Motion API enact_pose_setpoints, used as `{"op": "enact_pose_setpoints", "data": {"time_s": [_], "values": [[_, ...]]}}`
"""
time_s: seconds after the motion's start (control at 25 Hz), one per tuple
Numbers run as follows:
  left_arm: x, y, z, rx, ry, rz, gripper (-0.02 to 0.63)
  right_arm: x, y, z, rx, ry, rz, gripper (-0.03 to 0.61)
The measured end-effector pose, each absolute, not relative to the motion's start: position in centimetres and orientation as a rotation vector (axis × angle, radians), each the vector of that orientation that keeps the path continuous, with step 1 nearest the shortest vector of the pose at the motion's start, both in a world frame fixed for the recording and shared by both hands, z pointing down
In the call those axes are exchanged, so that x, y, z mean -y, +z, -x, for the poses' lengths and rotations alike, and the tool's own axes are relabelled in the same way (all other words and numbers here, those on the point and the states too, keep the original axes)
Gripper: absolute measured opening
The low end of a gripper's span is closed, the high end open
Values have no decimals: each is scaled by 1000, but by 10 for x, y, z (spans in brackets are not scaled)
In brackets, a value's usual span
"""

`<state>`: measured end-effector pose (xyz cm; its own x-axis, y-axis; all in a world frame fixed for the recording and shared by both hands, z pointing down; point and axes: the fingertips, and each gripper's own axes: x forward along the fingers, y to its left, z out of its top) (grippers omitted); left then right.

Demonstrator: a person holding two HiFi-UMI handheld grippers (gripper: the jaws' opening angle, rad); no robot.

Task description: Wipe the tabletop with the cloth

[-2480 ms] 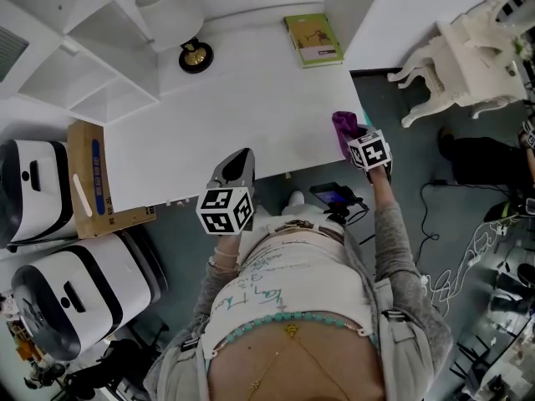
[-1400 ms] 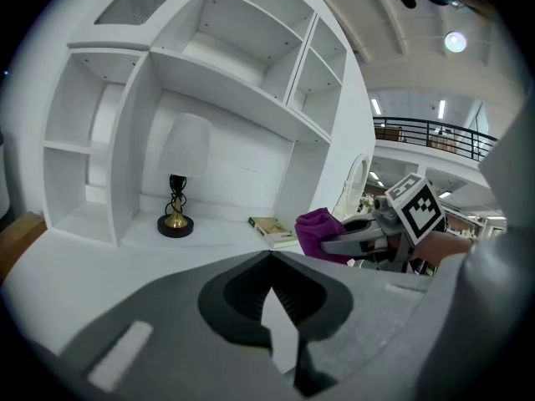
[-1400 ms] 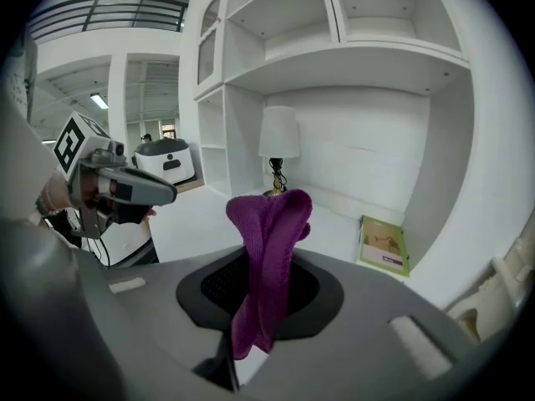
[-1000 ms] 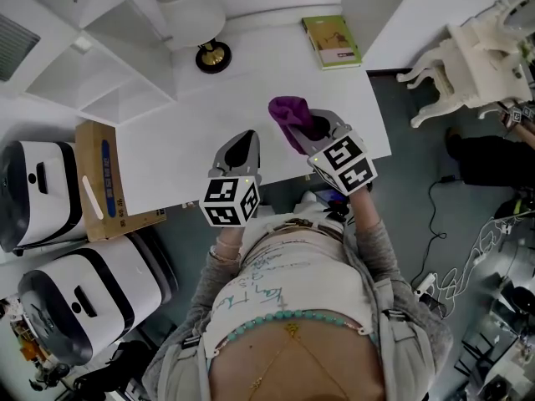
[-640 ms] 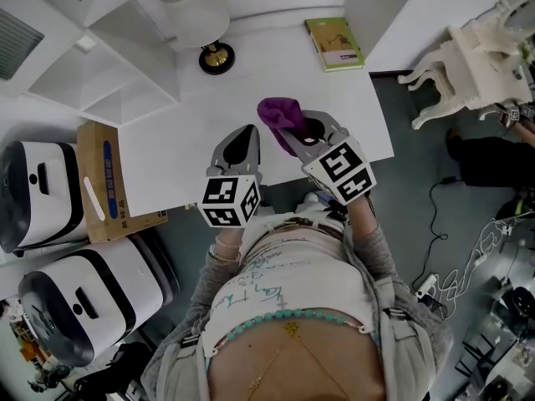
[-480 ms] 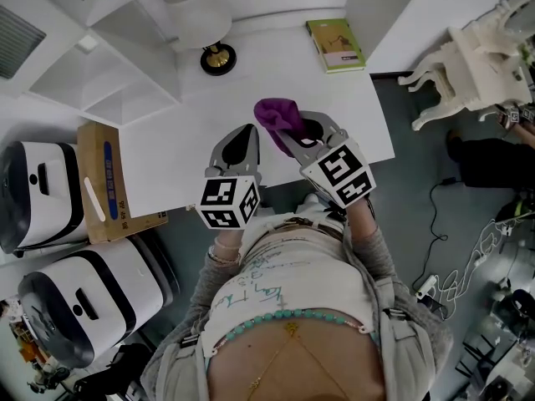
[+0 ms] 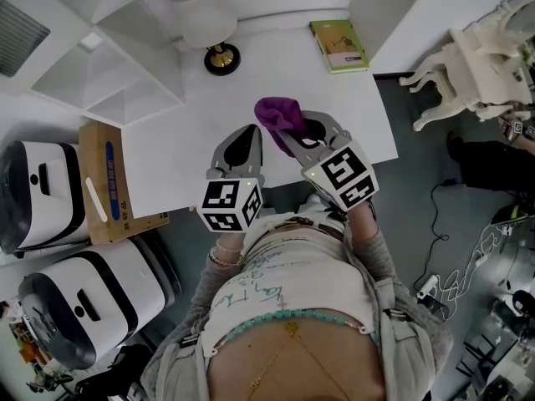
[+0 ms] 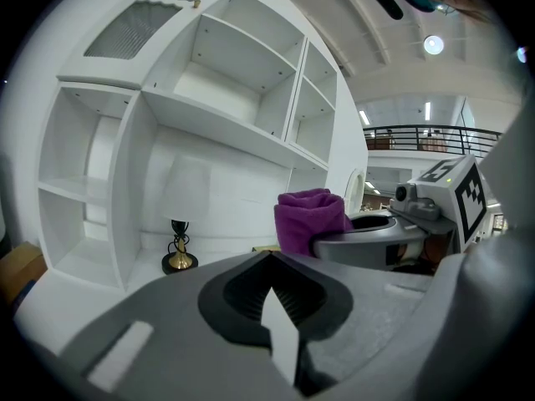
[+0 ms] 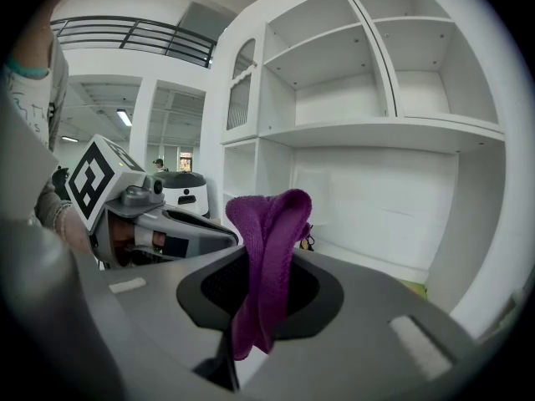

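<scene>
Cloth [image 9: 267,241] clamped in right gripper [image 9: 253,312], left gripper [image 8: 274,316] closed, empty

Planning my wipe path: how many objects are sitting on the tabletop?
2: a lamp near the back left and a green book at the back right corner. The left gripper and right gripper cover part of the near edge; something small may hide there.

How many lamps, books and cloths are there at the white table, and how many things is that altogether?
Lamps: 1, the lamp at the back of the table.
Books: 1, the green book near the far corner.
Cloths: 1, the purple cloth, pinched in the right gripper.
Total: 3.
</scene>
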<state>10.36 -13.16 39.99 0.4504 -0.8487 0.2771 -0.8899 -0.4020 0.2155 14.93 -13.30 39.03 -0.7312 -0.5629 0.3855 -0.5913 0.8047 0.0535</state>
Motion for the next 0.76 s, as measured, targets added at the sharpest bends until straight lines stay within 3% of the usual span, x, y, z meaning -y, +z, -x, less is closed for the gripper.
{"op": "enact_pose_setpoints", "data": {"time_s": [0.76], "values": [[130, 400, -99, 1453, 173, -2390, 0, 136, 395, -145, 2587, 95, -906, 81]]}}
